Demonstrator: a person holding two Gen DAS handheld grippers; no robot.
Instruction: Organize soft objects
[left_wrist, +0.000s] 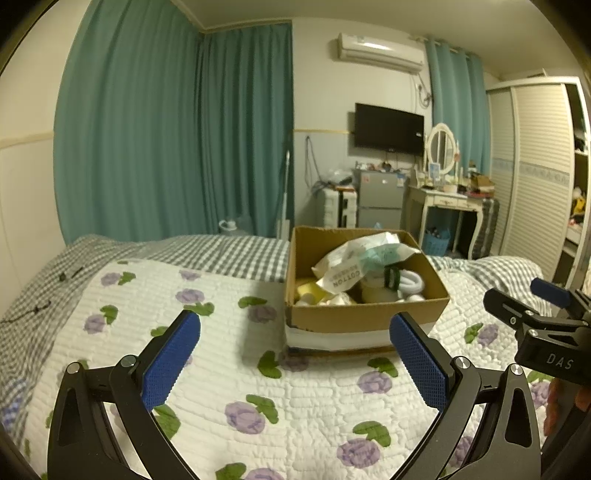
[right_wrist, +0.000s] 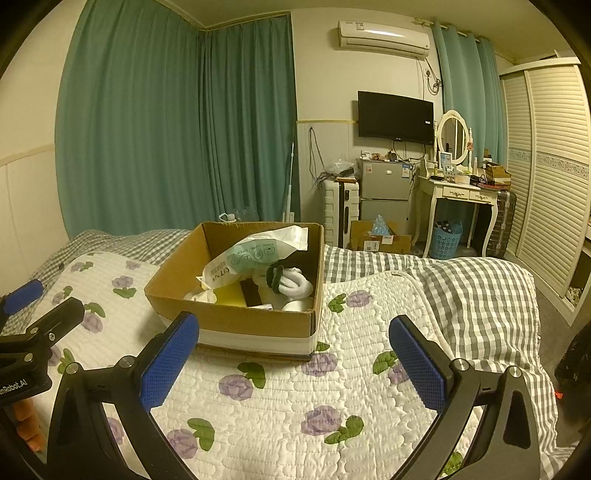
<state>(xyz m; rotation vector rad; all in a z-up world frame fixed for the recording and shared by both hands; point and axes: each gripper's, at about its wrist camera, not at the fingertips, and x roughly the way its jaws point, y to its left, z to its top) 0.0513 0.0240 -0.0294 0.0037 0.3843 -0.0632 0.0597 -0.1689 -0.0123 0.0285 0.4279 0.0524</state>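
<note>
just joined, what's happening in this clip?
A person holds a gripper in each hand above a bed with a floral quilt. The left gripper and right gripper are both open and hold nothing. Ahead of them on the quilt stands an open cardboard box that already contains a cotton-pad bag, rolled white socks and other soft items. Nothing is being gripped at this moment.
</note>
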